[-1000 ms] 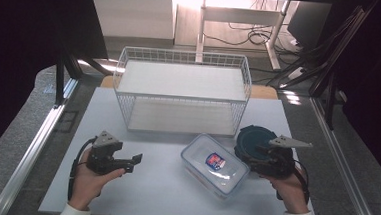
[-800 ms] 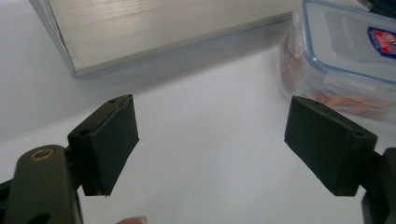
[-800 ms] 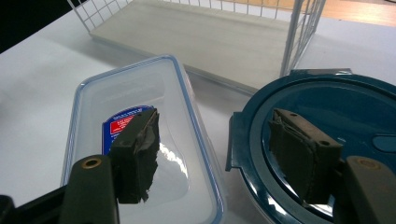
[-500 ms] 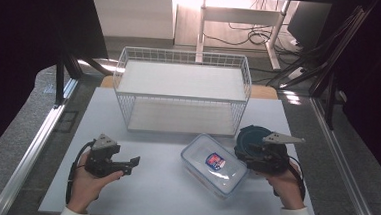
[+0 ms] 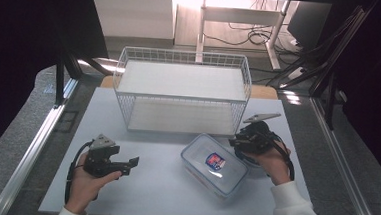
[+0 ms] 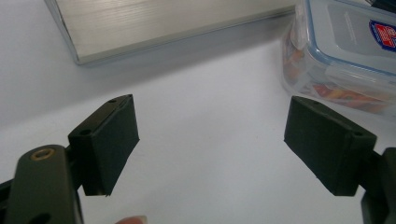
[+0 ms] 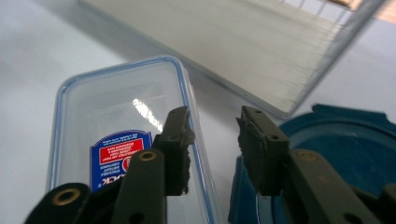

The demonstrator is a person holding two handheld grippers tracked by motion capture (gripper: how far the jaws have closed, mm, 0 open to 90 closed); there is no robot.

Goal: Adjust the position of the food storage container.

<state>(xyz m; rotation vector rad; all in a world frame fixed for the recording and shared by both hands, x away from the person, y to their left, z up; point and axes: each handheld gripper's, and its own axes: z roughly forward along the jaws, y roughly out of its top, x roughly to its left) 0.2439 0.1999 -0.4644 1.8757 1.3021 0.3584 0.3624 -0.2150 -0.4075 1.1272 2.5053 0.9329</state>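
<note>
White wire mesh up top: in the high view a white wire basket (image 5: 182,94) stands at the back of the pale grey tabletop (image 5: 158,190), and just in front of it, to the right, lies a clear rectangular plastic container with a blue-rimmed lid and a red-and-blue label (image 5: 215,163). The right tool (image 5: 236,141) sits at that container's far right corner, over a dark blue round lid (image 5: 255,167) that the hand mostly covers. The left tool (image 5: 131,165) hovers well apart to the left, over bare tabletop. Over to the left gripper view: the left tool (image 6: 210,140) has its black jaws spread wide with nothing between them, white surface below, the clear container (image 6: 345,51) off at the upper right. Now the right gripper view: the right tool (image 7: 212,140) has just been closing its jaws, a narrow gap left, nothing pinched between them; the left jaw hangs over the container's blue rim (image 7: 116,121), the right over the dark blue lid (image 7: 345,149).
</note>
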